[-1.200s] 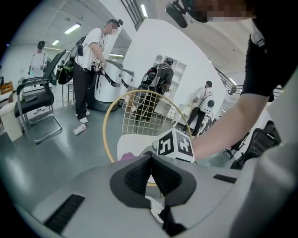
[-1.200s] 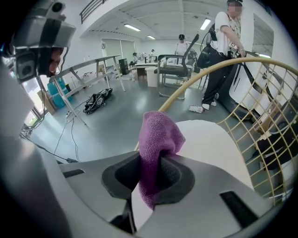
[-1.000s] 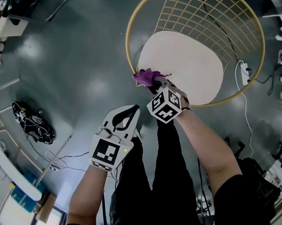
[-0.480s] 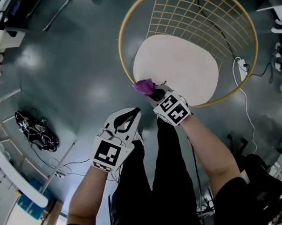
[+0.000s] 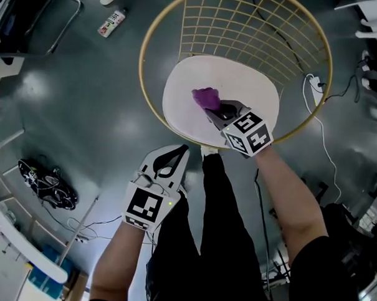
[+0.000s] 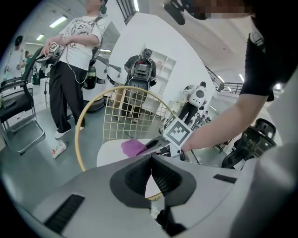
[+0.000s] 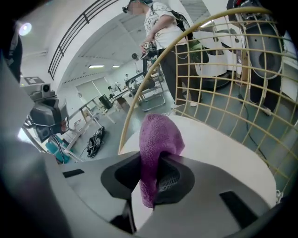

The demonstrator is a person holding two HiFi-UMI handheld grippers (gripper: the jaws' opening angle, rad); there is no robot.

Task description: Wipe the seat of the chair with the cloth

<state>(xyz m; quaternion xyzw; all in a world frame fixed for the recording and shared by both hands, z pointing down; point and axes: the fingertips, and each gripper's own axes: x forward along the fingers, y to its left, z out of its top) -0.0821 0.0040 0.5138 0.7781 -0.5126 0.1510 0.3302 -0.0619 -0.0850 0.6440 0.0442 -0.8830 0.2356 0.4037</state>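
Moved in from the front edge onto the seat (image 5: 254, 84), the right gripper (image 5: 216, 109) pinches the cloth (image 5: 206, 97) while the left gripper (image 5: 175, 151) hangs clear, jaws pressed together.

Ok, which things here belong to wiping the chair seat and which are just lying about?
For the job: purple cloth, right gripper holding it, white chair seat.
Lying about: black bundle on the floor, white power strip, folding chair; left gripper idle, shut.

Cloth (image 5: 206, 97): purple, bunched, pinched between jaws of right hand-held gripper (image 5: 215, 108). Positioned over middle of seat (image 5: 183, 118). Seat is white and rounded, set inside gold wire chair (image 5: 244, 24).
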